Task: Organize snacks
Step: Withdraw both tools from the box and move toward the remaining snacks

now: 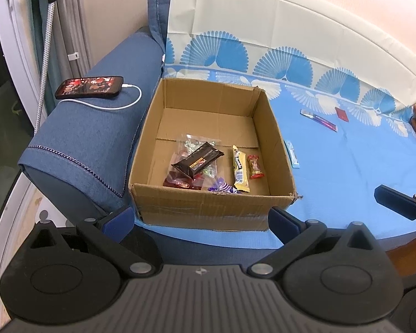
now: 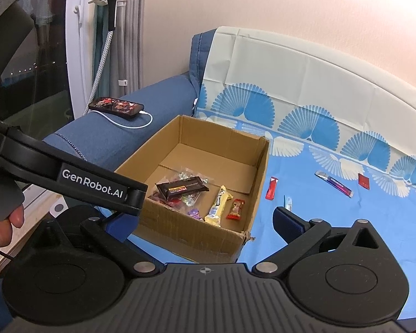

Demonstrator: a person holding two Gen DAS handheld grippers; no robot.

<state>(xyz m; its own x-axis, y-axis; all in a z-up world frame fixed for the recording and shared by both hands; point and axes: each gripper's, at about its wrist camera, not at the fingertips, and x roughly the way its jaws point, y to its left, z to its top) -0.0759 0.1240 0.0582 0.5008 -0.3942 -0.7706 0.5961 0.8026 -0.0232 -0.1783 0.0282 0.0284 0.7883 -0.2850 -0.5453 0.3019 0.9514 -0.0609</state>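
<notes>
On the sofa seat, over a blue fan-patterned cloth (image 1: 360, 166), an open cardboard box (image 1: 208, 211) is sitting against the blue armrest (image 1: 91, 127). Lying inside it, toward the near wall, are a black snack bar (image 1: 198, 161) resting on a clear bag of sweets (image 1: 191, 149), a yellow bar (image 1: 240, 172), a small red-wrapped candy (image 1: 255, 167), a red packet (image 1: 179, 184) and a purple wrapper (image 1: 223, 188).

Outside the box, snacks are lying loose on the cloth: a red stick packet (image 2: 271, 188) just beside the box's right wall, a small white-and-blue packet (image 2: 288, 202) near it, and, well apart toward the backrest, a long purple bar (image 2: 334, 183) and a red square packet (image 2: 364, 181).

Left gripper (image 1: 201, 223) is hovering before the box's near wall, fingers spread wide and holding nothing. Right gripper (image 2: 205, 226) is hovering over the box's near right corner, fingers likewise wide apart and empty. A hand (image 2: 2, 227) is gripping the left device's handle.

A phone (image 1: 89, 86) with a white cable (image 1: 119, 105) is lying on the armrest.
</notes>
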